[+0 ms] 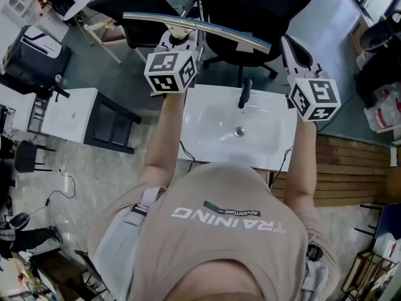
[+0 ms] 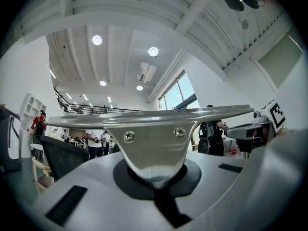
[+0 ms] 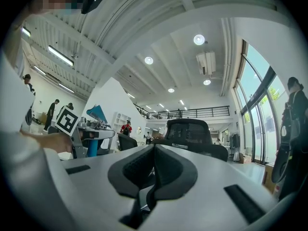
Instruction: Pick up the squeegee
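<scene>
Clamping the squeegee (image 1: 210, 30) mid-bracket so it balances level, the left gripper (image 1: 179, 37) holds it past the sink's (image 1: 210, 121) far edge; right gripper (image 1: 288, 44) closed, empty.

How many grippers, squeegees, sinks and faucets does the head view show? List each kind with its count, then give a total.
Grippers: 2 (left gripper, right gripper)
Squeegee: 1
Sink: 1
Faucet: 1
Total: 5
</scene>
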`<action>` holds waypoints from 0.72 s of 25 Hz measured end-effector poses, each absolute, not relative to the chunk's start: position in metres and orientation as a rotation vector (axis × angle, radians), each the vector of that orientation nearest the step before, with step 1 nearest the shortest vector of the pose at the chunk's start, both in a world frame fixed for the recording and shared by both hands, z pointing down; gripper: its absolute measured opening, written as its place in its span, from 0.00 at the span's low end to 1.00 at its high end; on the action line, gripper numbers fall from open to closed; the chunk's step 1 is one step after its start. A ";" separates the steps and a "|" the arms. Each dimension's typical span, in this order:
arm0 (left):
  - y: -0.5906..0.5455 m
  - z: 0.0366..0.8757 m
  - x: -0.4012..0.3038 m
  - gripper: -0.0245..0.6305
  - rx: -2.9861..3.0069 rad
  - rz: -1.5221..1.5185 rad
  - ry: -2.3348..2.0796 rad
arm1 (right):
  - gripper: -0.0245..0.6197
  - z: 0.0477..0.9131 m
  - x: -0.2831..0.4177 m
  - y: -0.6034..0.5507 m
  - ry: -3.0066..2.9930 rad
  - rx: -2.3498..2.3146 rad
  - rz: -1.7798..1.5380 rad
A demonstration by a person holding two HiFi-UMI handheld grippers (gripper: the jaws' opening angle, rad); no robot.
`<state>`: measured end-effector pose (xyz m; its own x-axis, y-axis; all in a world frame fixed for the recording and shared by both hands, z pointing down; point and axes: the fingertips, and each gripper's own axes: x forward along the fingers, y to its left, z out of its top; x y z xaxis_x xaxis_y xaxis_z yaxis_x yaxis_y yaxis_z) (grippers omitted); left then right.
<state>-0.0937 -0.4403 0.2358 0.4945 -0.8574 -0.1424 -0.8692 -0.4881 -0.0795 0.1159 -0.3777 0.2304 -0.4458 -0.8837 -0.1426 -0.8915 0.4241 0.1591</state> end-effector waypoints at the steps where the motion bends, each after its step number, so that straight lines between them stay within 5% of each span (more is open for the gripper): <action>1: -0.441 0.236 -0.094 0.05 -2.594 0.129 1.508 | 0.09 0.232 0.115 -0.378 2.622 -1.633 0.324; 18: -0.444 0.245 -0.102 0.05 -2.600 0.113 1.533 | 0.09 0.246 0.111 -0.384 2.651 -1.633 0.285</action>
<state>-0.1023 -0.4437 0.2455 0.4837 -0.8662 -0.1255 -0.8752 -0.4792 -0.0664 0.1106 -0.3837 0.2459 -0.4542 -0.8844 -0.1077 -0.8871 0.4377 0.1468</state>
